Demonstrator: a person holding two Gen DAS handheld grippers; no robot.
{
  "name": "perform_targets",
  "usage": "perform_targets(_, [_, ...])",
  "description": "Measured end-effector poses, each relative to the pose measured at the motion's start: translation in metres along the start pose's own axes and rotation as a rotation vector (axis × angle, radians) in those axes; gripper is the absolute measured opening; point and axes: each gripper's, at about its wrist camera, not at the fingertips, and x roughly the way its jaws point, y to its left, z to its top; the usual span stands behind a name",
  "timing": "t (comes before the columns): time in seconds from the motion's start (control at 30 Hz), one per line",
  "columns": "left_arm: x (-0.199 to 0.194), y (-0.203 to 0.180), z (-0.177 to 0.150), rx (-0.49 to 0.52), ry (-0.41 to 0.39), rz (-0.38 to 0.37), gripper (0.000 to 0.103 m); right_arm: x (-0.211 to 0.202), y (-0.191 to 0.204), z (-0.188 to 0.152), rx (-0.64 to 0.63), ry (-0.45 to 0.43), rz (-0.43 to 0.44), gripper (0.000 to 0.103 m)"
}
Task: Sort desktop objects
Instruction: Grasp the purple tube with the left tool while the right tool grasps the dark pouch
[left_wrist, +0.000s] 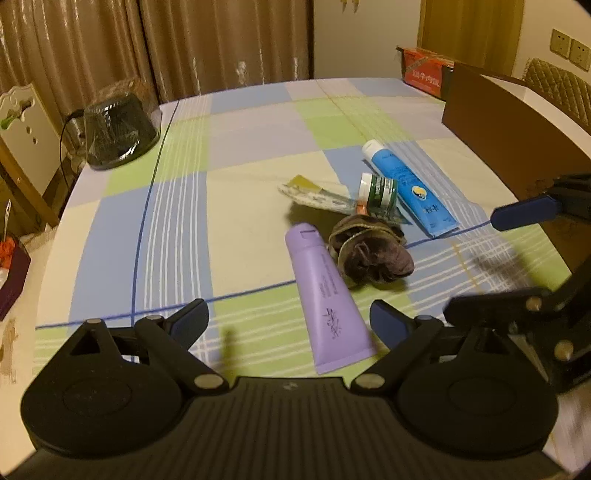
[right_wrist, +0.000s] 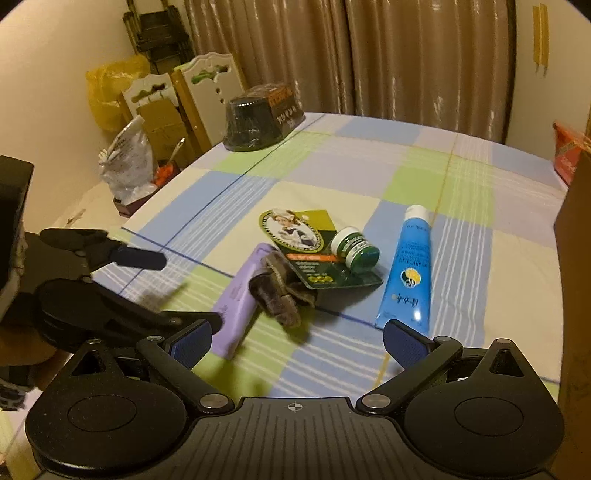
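Both grippers, left gripper (left_wrist: 290, 325) and right gripper (right_wrist: 297, 341), hover with jaws spread; the purple tube (left_wrist: 327, 295), touching the brown cloth (left_wrist: 369, 251), may drag it along when lifted.

your left wrist cam sits low over the surface (left_wrist: 240, 206), looking across toward the curtains. right wrist cam faces likewise from further right. both share the purple tube (left_wrist: 327, 295) (right_wrist: 238, 301) cluster, close up.

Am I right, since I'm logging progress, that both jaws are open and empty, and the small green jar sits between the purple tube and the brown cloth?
Not quite. In the right wrist view the green jar sits between the green card and the blue tube. Both jaws are indeed open and empty.
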Motion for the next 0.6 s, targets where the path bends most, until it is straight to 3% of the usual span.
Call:
perform_targets(0.07, [0.001,0.003,-0.002,-0.009,0.007,0.001,0.092,0.006,-0.005,0.001,-0.033,-0.001,0.021,0.089])
perform_targets(0.27, [0.001,0.02,-0.002,-0.025,0.013,0.014,0.092,0.024,-0.014,-0.004,-0.076,0.006,0.043,0.089])
perform_targets(0.33, [0.001,0.023,-0.001,-0.026,0.01,0.01,0.092,0.031,-0.01,-0.006,-0.069,0.019,0.055,0.077])
perform_targets(0.37, [0.002,0.023,-0.001,-0.024,0.008,0.009,0.092,0.034,-0.008,-0.007,-0.057,0.025,0.062,0.069])
perform_targets(0.6, [0.003,0.028,-0.003,-0.05,0.002,0.019,0.092,0.051,-0.008,0.001,0.121,-0.029,0.046,0.068])
